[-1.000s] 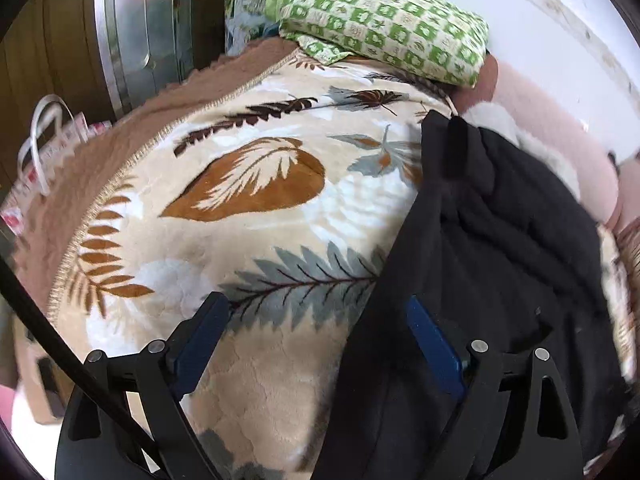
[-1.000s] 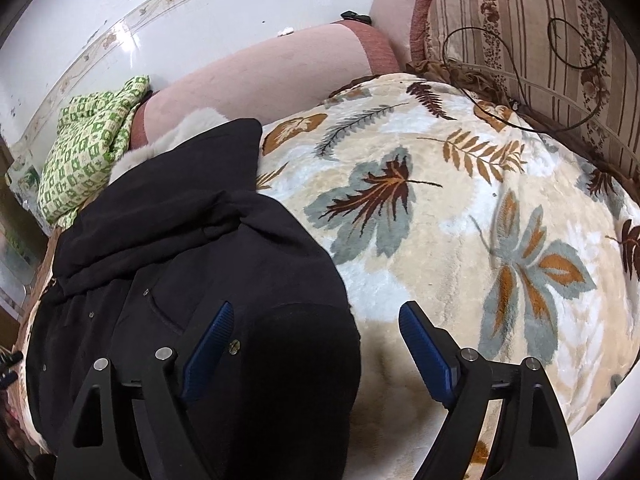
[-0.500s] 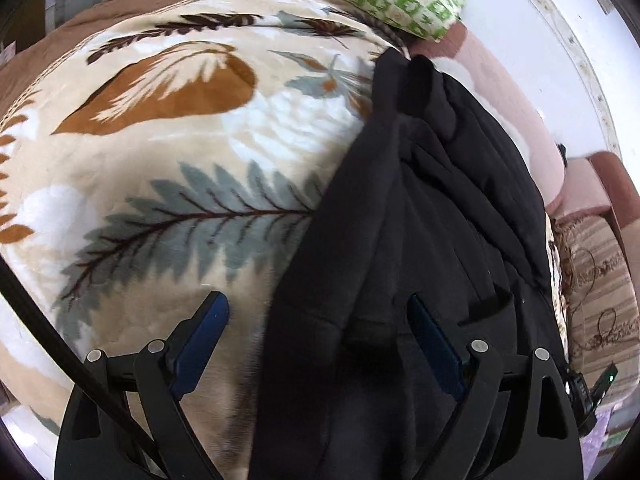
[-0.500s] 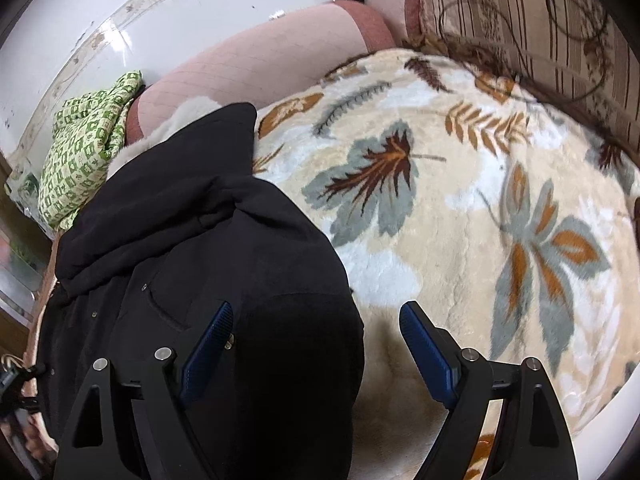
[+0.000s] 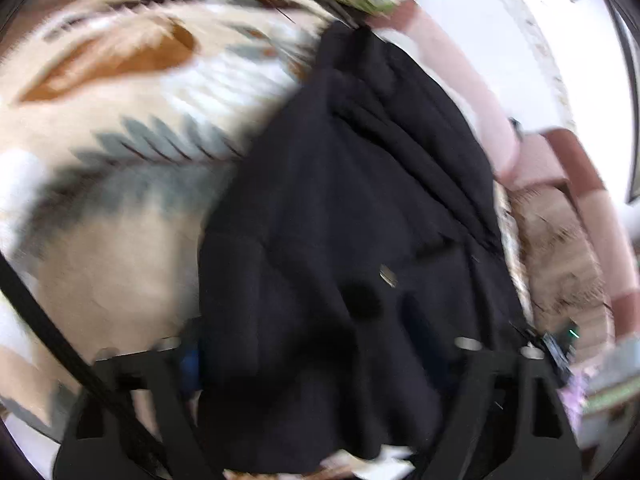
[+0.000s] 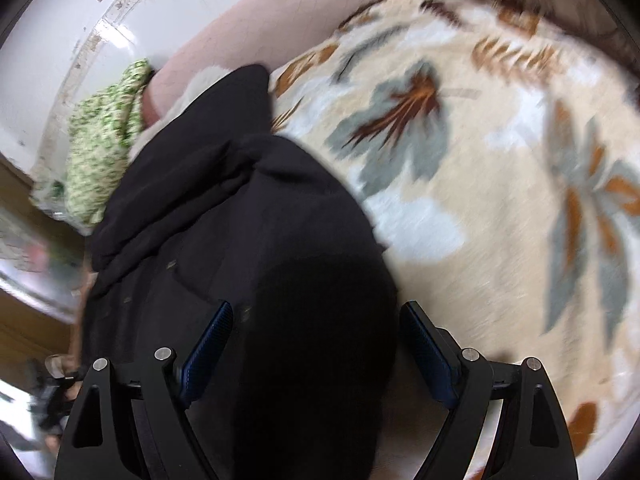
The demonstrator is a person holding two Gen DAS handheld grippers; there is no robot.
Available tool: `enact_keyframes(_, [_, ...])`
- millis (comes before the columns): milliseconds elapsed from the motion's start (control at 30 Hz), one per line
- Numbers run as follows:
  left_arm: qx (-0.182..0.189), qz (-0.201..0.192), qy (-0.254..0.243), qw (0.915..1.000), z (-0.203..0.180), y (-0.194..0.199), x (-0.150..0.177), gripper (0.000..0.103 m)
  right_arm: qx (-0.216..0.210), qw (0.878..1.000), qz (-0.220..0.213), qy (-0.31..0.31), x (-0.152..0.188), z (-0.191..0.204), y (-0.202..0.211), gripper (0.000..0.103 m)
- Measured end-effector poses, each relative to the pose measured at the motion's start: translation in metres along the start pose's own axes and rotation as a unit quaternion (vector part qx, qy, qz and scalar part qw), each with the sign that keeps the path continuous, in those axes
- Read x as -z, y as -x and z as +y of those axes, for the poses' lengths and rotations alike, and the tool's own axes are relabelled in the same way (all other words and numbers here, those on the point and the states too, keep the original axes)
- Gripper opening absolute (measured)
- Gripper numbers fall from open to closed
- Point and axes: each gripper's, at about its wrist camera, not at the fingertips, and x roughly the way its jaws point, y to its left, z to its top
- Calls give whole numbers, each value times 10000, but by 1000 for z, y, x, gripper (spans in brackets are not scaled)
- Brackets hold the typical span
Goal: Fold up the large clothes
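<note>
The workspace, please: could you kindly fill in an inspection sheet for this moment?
Surface: leaf-print blanket over a bed.
Job's things: black coat lying rumpled on the blanket.
Clutter: green checked cloth at the far edge.
Grippers: right gripper open, astride a coat fold; left gripper over the coat, jaws blurred.
Cables: black cable crossing the left view.
Surroundings: pink cushion, white wall.

A bed spread with a cream blanket (image 6: pixel 500 208) patterned in grey and rust leaves carries a rumpled black garment (image 6: pixel 248 216) lying directly on it, with a green checked pillow (image 6: pixel 104 152) at its head.
</note>
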Motion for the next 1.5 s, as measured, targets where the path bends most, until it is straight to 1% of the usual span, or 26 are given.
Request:
enact_keyframes(67, [-132, -103, -161, 9997, -5, 3, 5, 75, -254, 9996, 84, -52, 1, 0, -1, 89])
enact_keyframes(133, [-72, -139, -102, 9998, -2, 4, 6, 75, -588, 9979, 226, -125, 4, -2, -2, 89])
enact_keyframes(200, [108, -186, 118, 9997, 4, 6, 6, 75, -646, 9974, 295, -112, 6, 0, -2, 88])
enact_keyframes(267, [264, -191, 274, 9991, 8, 7, 6, 75, -627, 9975, 337, 40, 10, 7, -2, 88])
enact_keyframes(333, [343, -159, 296, 9988, 9, 7, 6, 75, -666, 9969, 373, 183, 14, 14, -3, 87])
enact_keyframes(400, [457, -153, 305, 9984, 8, 8, 8, 75, -815, 9951, 457, 320, 20, 22, -3, 85])
enact_keyframes(467, [672, -176, 312, 9971, 8, 12, 9, 75, -957, 9933, 515, 401, 27, 28, -4, 83])
enact_keyframes(533, [965, -227, 345, 9945, 8, 17, 9, 75, -989, 9925, 519, 490, 33, 34, -4, 79])
enact_keyframes(600, [1055, -227, 428, 9932, 8, 16, 8, 75, -958, 9926, 520, 526, 34, 36, -4, 79])
enact_keyframes(667, [941, -169, 487, 9942, 8, 11, 8, 75, -921, 9930, 545, 506, 33, 35, -7, 79])
enact_keyframes(733, [804, -96, 519, 9954, 8, 2, 9, 79, -822, 9936, 597, 494, 34, 35, -10, 79])
enact_keyframes(767, [777, -52, 518, 9956, 7, -3, 10, 83, -738, 9940, 616, 515, 34, 35, -12, 79])
enact_keyframes(833, [676, -144, 511, 9963, 4, -6, 14, 87, -478, 9950, 611, 633, 38, 40, -15, 80])
enact_keyframes(867, [629, -202, 487, 9966, 1, -6, 15, 89, -402, 9954, 569, 663, 38, 43, -15, 80])
enact_keyframes(900, [537, -243, 444, 9973, -2, -5, 16, 90, -344, 9960, 492, 669, 40, 45, -15, 81])
enact_keyframes(967, [251, -273, 353, 9987, -9, -7, 18, 90, -234, 9965, 385, 702, 44, 49, -15, 84])
enact_keyframes(1033, [-52, -310, 276, 9991, -18, -8, 20, 90, -24, 9963, 254, 816, 49, 55, -16, 84])
enact_keyframes(1067, [-264, -289, 227, 9990, -24, -9, 21, 89, 51, 9962, 208, 844, 50, 57, -17, 84])
enact_keyframes(1100, [-417, -256, 181, 9986, -28, -10, 22, 80, 182, 9956, 150, 905, 51, 60, -17, 80])
enact_keyframes(1133, [-694, -203, 120, 9973, -33, -10, 22, 71, 339, 9943, 117, 1001, 51, 62, -17, 69])
enact_keyframes(1200, [-1056, -193, -12, 9942, -41, -6, 21, 29, 452, 9924, 114, 1138, 48, 61, -16, 53])
enact_keyframes(1267, [-996, -365, -176, 9942, -49, 10, 20, 23, 352, 9930, 119, 1124, 44, 60, -13, 48])
enact_keyframes(1333, [-951, -589, -218, 9935, -54, 25, 20, 20, 261, 9933, 87, 1126, 42, 60, -8, 43])
enact_keyframes(1367, [-905, -684, -209, 9933, -55, 34, 20, 19, 212, 9934, 46, 1129, 42, 61, -5, 42])
enact_keyframes(1433, [-806, -772, -190, 9936, -57, 43, 20, 18, 2, 9941, -83, 1078, 42, 63, 5, 39])
enact_keyframes(1500, [-789, -789, -195, 9936, -58, 46, 21, 18, -193, 9946, -187, 1006, 40, 63, 16, 35])
